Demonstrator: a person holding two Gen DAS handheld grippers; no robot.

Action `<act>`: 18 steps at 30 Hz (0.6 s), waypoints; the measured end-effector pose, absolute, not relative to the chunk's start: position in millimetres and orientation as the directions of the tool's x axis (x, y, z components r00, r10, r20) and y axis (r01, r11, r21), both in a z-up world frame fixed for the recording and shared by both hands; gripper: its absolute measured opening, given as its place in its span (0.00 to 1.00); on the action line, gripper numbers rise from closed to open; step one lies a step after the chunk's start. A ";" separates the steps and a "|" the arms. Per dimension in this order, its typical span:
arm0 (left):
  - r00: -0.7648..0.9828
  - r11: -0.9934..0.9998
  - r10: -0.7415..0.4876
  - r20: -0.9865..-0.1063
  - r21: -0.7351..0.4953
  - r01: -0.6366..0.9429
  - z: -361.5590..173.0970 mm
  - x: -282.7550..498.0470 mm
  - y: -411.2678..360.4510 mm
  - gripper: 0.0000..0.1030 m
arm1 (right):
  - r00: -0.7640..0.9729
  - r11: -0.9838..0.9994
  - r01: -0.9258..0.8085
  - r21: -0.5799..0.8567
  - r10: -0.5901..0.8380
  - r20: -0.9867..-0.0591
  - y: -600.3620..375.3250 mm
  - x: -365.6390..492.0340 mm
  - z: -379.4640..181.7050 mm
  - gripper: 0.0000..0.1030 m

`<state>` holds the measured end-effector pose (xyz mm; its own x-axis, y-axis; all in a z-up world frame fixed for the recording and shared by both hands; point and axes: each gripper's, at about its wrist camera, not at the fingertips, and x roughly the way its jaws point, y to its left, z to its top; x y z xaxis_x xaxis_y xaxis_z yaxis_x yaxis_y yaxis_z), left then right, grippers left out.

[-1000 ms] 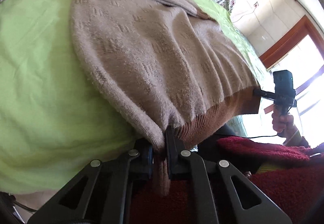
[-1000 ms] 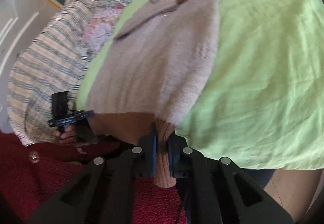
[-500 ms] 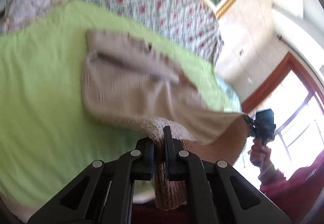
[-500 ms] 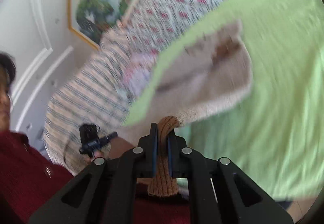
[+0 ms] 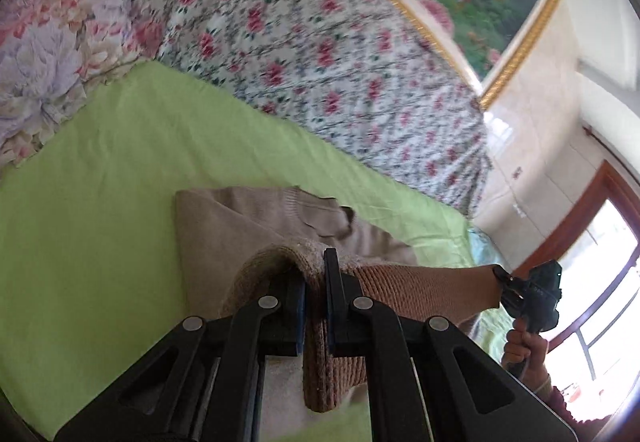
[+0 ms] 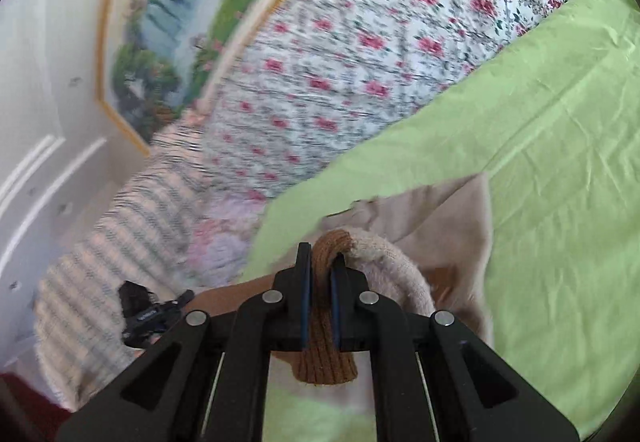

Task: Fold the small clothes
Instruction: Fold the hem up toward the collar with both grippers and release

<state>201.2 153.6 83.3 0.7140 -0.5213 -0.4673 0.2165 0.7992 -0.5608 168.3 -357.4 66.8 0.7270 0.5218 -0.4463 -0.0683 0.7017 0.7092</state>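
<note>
Our left gripper (image 5: 315, 302) and right gripper (image 6: 320, 294) each pinch a ribbed hem corner of the beige sweater (image 5: 248, 218), lifted over its collar end lying on the green sheet (image 5: 100, 178). We judge the lengthwise fold half made; the hem is not yet laid down, and smoothing remains.

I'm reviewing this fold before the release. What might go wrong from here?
1. Each gripper, left and right, pinches only the brown ribbed hem of the beige knitted sweater; it may slip out.
2. The hem could land crooked on the lime-green sheet.
</note>
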 end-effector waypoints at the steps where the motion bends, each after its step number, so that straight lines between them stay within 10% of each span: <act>1: 0.704 0.804 -0.515 -0.490 -0.560 0.199 75.0 221.0 153.2 0.05 | 0.719 0.712 -0.029 0.702 0.503 -0.480 -359.1 181.0 58.2 0.09; 13: 0.554 0.855 -0.454 -0.698 -0.517 0.048 -17.2 315.5 142.0 0.08 | 0.578 0.732 0.220 0.645 0.435 -0.691 -369.7 247.5 -28.6 0.11; 18: 0.566 0.846 -0.503 -0.653 -0.507 0.168 3.9 248.1 116.4 0.27 | 0.666 0.785 0.136 0.605 0.380 -0.642 -364.2 198.5 11.2 0.17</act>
<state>248.1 116.4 3.9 0.5662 -0.5033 -0.6528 0.1678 0.8457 -0.5066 198.5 -364.2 11.2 0.6656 0.3800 -0.6423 0.1358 0.7846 0.6050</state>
